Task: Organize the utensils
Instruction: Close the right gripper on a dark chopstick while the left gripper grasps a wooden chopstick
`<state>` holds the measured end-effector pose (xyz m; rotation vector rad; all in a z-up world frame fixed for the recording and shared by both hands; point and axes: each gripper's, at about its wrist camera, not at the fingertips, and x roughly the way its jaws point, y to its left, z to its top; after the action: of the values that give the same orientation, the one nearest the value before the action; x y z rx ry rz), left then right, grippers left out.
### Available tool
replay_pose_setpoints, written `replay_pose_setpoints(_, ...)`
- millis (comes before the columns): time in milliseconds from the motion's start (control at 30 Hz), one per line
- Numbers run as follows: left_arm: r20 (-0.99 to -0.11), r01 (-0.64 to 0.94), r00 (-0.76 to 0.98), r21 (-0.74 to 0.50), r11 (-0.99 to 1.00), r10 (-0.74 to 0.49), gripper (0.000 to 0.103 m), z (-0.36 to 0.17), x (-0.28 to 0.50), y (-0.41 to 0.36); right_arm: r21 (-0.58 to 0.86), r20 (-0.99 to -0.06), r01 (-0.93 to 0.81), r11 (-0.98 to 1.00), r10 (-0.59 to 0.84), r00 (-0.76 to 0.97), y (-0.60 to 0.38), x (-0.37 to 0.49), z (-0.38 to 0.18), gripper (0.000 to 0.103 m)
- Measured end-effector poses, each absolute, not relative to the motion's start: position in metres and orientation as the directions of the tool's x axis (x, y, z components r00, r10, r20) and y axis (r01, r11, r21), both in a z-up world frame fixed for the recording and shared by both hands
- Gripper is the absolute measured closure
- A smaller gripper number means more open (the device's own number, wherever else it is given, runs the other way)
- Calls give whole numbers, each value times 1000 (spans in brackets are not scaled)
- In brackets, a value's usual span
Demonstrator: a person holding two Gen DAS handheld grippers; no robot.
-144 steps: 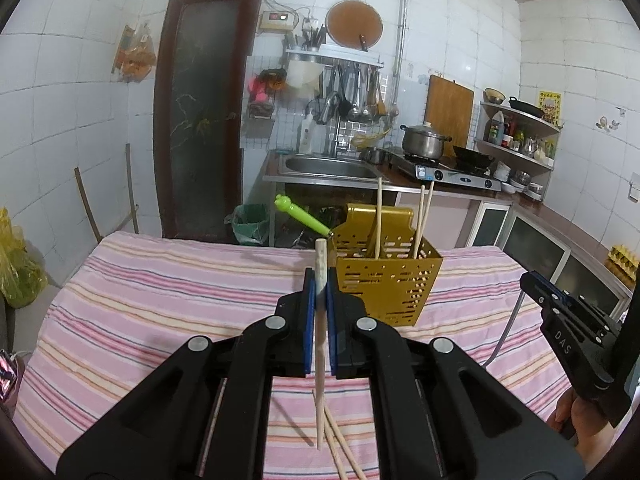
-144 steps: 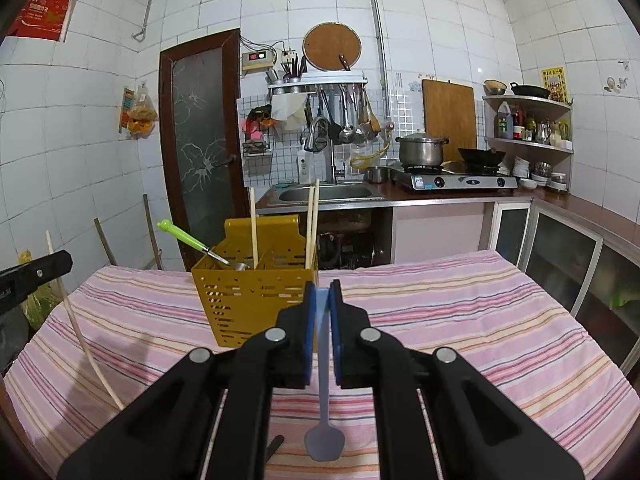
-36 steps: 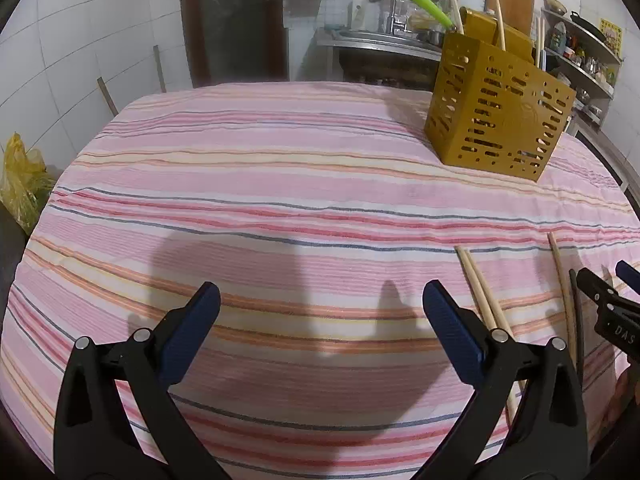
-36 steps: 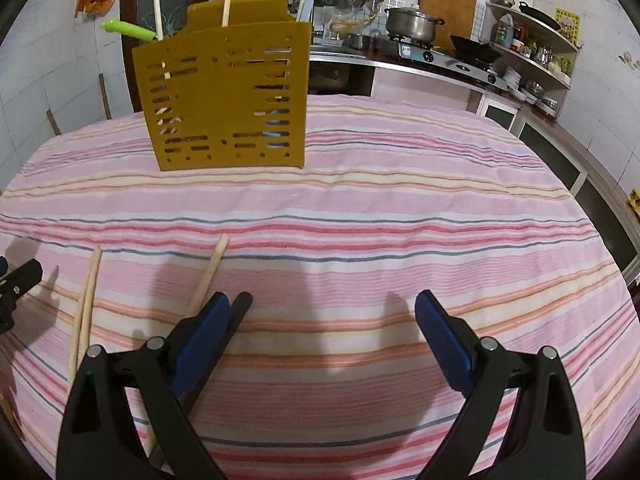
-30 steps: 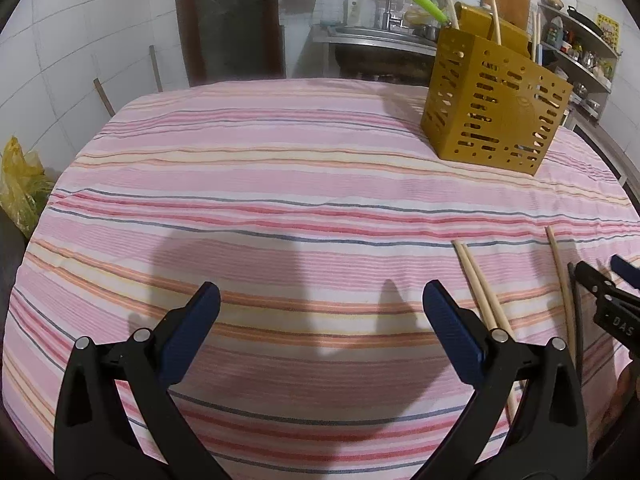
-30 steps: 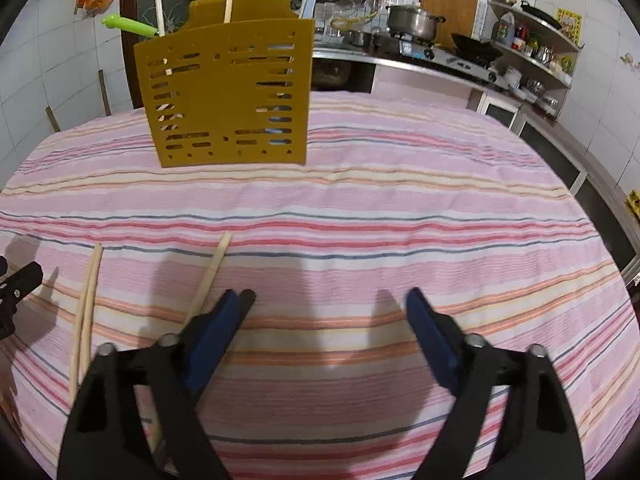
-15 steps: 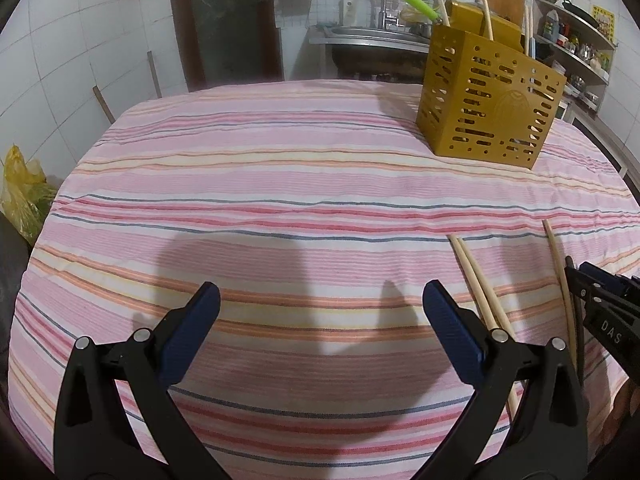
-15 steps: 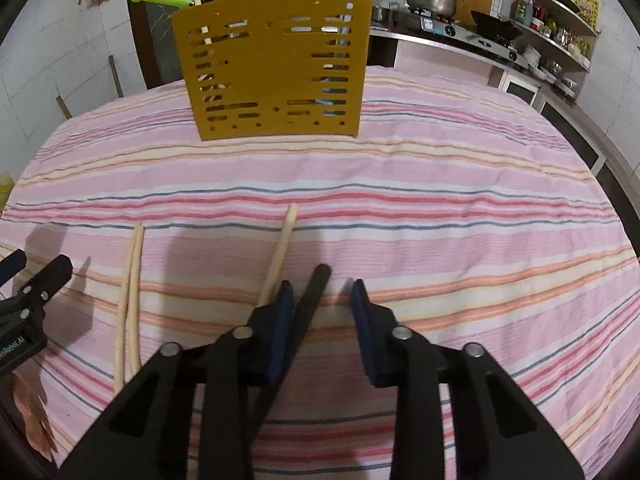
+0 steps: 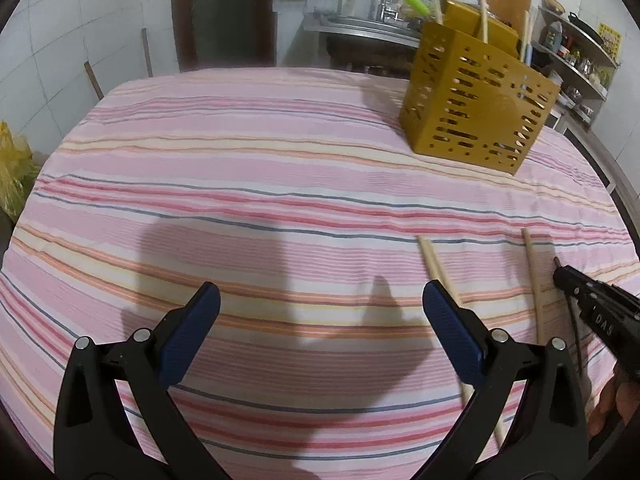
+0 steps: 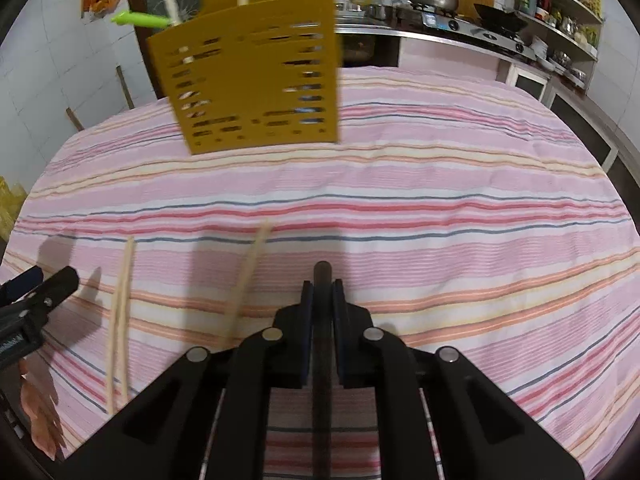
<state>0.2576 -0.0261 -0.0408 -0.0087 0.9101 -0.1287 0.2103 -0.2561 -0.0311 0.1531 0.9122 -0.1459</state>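
The striped cloth (image 10: 460, 208) fills both views, and on it, ahead of the right gripper (image 10: 322, 300) and a little to its left, stands the yellow holder (image 10: 256, 76), already stocked with upright chopsticks, a green-handled utensil (image 10: 140, 20) and something pale blue. A second ago the right gripper's jaws stood wide over the cloth with a dark stick beside the left pad; now they have come together on that dark chopstick (image 10: 322, 276), whose blunt end pokes out just past the pads while its length runs back under the tool and out of sight. It is a firm pinch by the look of it, so the pick-up seems done, and the likely next step is to lift it and carry it forward to the holder, tipping it upright to drop it in. Just left of the closed jaws a pale chopstick (image 10: 248, 276) lies on the cloth, blurred, pointing toward the holder. Further left lies a pair (image 10: 120, 320) side by side, near the left gripper (image 9: 320, 320). That gripper is as it was a second ago: jaws spread wide, nothing between them, hovering over bare cloth. The pair runs under its right finger (image 9: 452, 328), so those are within easy reach, while the holder stands well ahead and to its right. Three pale sticks are thus left to gather after the dark one.
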Motion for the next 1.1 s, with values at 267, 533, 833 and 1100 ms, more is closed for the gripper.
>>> replay_pose_setpoints(267,-801,166,589,-5,986,-104,5,-48,242,-57,113,-780,179,977,-25,626,-276,206,-34,93)
replay_pose_setpoints(533,-805,138,592,51,989,-41,5,-57,236,-64,131,-770,164,978,-4,638,-281,203,-38,93)
replay_pose_setpoints(833,-829,160,556,32,987,-64,44,-58,255,-85,120,-774,155,981,-5,633,-280,204,-38,93)
replay_pose_setpoints(1100,-853,149,511,-34,988,-107,78,-54,274,-96,108,-790,151,983,-7,613,-280,214,-37,93)
